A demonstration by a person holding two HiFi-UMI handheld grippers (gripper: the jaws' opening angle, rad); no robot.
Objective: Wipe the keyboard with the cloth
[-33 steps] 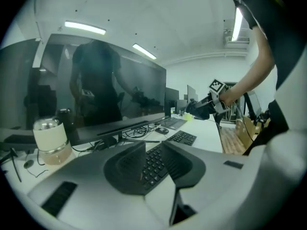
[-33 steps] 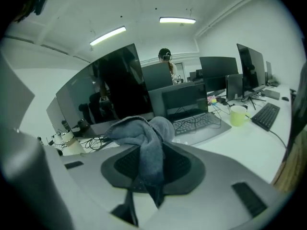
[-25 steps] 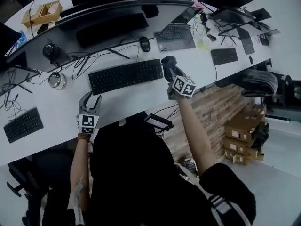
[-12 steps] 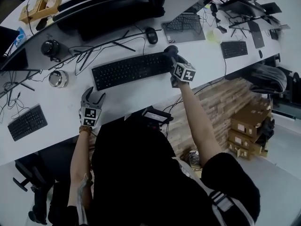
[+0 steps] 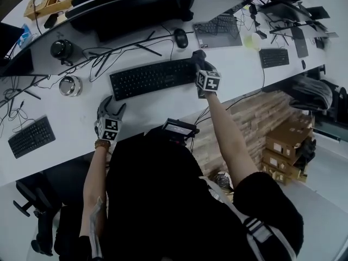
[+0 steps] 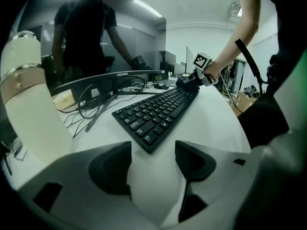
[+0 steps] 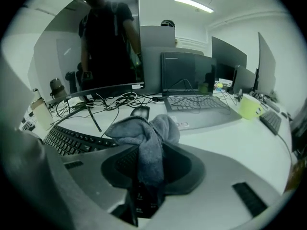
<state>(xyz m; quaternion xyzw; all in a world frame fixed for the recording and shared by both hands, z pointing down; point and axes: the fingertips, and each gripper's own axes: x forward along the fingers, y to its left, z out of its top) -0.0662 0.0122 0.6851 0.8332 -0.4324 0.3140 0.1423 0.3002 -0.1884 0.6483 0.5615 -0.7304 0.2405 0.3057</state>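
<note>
Step in hand: by the look of it, the approach to the first wipe; the cloth is at the keyboard but no stroke can be seen.
Keyboard [image 5: 152,78]: black, lying lengthwise left to right on the white counter [image 5: 163,110], straight ahead of the person and nearer than the monitor.
Cloth [image 7: 144,133]: grey and bunched, its loose end sticking out past the jaws that pinch it. It sits at the keyboard's right end; no view shows whether it touches the keys.
Right hand-held gripper [image 7: 149,164]: jaws narrow and clamped on the cloth, tilted down toward the keyboard's right end.
Left hand-held gripper [image 6: 152,152]: jaws wide, having just been opening, with only bare counter between them. It is just near of the keyboard's left end and apart from it.
Next move: probably press the cloth flat on the keys and draw it leftward along the rows. The open left hand-held gripper is placed to steady the left end.
Risk: a light keyboard could slide under the stroke, and the small bunch may skip rows.
</note>
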